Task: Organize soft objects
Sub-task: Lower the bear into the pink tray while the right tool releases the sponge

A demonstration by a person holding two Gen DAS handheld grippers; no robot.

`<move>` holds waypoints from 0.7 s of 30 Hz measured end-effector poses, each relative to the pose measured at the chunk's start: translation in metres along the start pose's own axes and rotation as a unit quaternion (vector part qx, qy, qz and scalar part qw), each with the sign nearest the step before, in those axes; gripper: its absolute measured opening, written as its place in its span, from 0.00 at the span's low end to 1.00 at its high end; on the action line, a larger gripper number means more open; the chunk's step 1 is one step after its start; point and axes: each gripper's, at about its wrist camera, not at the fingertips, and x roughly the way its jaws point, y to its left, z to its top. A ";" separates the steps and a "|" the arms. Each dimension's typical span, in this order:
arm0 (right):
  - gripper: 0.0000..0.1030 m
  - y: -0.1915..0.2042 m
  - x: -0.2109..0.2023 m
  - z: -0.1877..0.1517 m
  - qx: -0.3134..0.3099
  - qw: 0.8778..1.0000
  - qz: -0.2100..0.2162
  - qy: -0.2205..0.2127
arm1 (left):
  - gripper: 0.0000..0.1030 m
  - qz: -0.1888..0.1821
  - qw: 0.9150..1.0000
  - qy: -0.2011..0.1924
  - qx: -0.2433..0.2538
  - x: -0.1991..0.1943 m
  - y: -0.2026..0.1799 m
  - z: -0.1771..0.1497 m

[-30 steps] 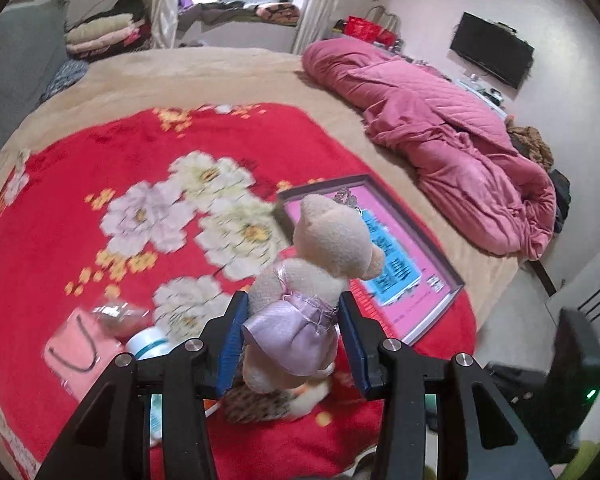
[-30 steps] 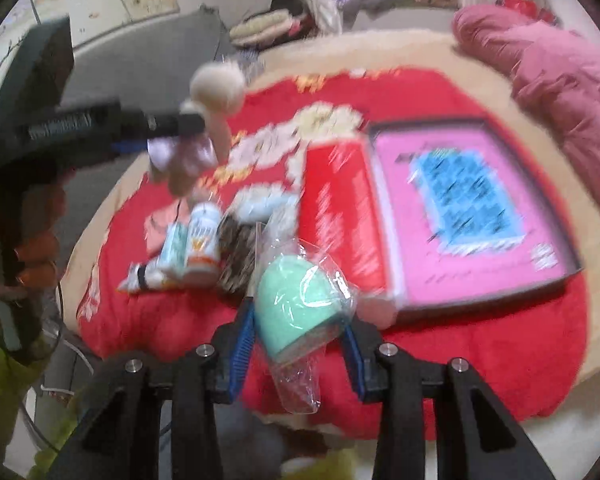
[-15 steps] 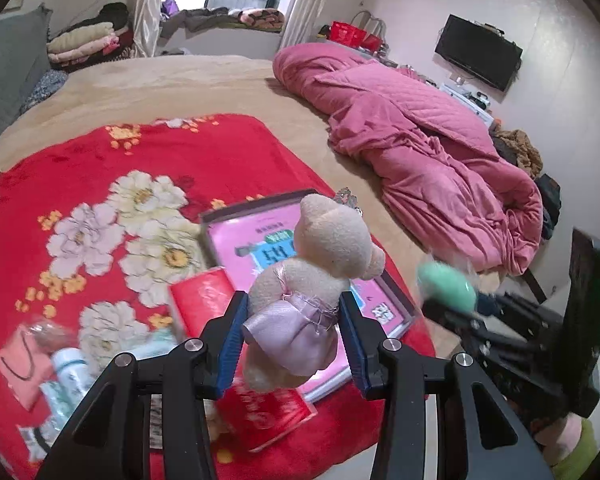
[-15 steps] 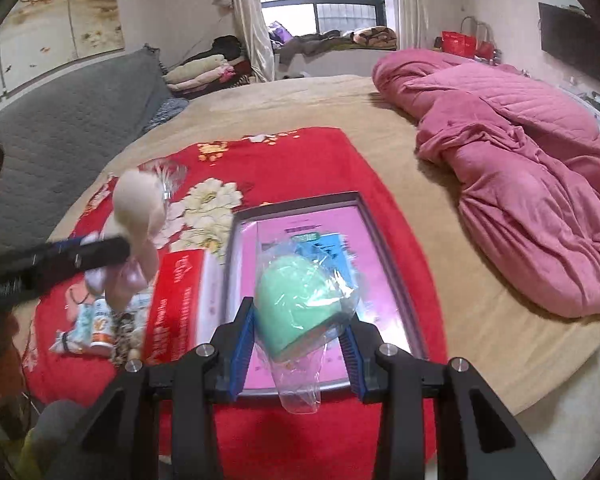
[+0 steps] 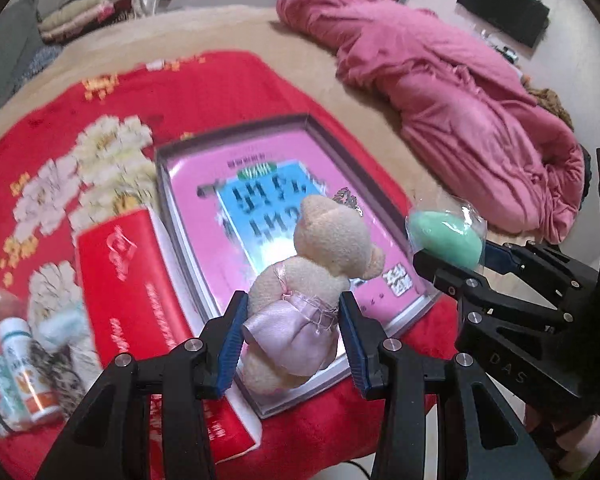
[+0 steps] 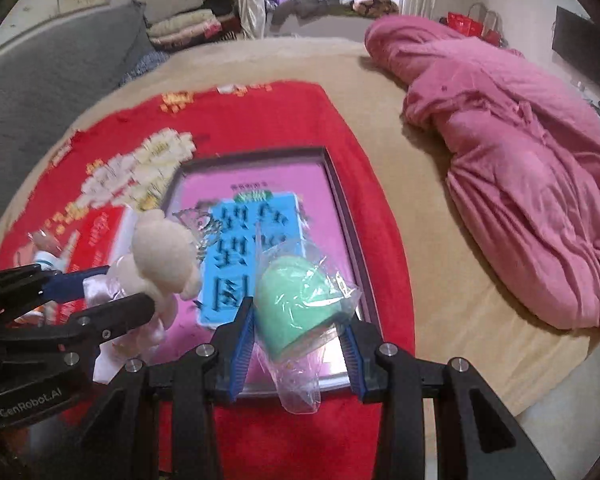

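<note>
My left gripper (image 5: 291, 340) is shut on a cream teddy bear (image 5: 320, 264) in a lilac satin dress, held above the near end of an open grey box (image 5: 180, 216) with a pink and blue printed sheet inside. My right gripper (image 6: 298, 344) is shut on a mint-green soft ball (image 6: 296, 304) wrapped in clear plastic, also over the box (image 6: 344, 216). In the right wrist view the bear (image 6: 164, 256) and left gripper (image 6: 112, 292) sit at the left. In the left wrist view the green ball (image 5: 446, 240) and right gripper (image 5: 464, 258) sit at the right.
The box rests on a red flowered blanket (image 5: 204, 92) spread over a beige bed (image 6: 440, 240). Its red lid (image 5: 132, 288) lies to the left, beside small bottles and packets (image 5: 24, 376). A crumpled pink quilt (image 6: 520, 152) lies on the right of the bed.
Both grippers have swung right from the pile of small items to above the open box, each keeping its load. They now hang side by side, and the left one sits a little lower.
</note>
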 end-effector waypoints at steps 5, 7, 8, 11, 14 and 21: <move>0.39 -0.008 0.021 -0.007 0.014 1.000 0.005 0.024 | 0.45 0.012 1.000 0.019 0.010 0.019 -0.004 -0.006; 0.39 -0.009 0.029 -0.008 0.017 0.999 0.009 0.036 | 0.46 0.009 0.999 0.033 0.011 0.026 -0.004 -0.008; 0.39 -0.010 0.033 -0.008 0.018 0.999 0.009 0.041 | 0.46 0.006 0.999 0.040 0.009 0.030 -0.005 -0.009; 0.39 -0.010 0.045 -0.010 0.017 0.998 0.000 0.062 | 0.47 0.009 0.998 0.058 0.006 0.040 -0.006 -0.011; 0.39 -0.011 0.052 -0.012 0.021 0.997 -0.006 0.072 | 0.47 0.013 0.998 0.066 0.007 0.045 -0.006 -0.010; 0.40 -0.013 0.065 -0.014 0.025 0.995 -0.008 0.093 | 0.47 0.026 0.997 0.071 0.013 0.052 -0.006 -0.009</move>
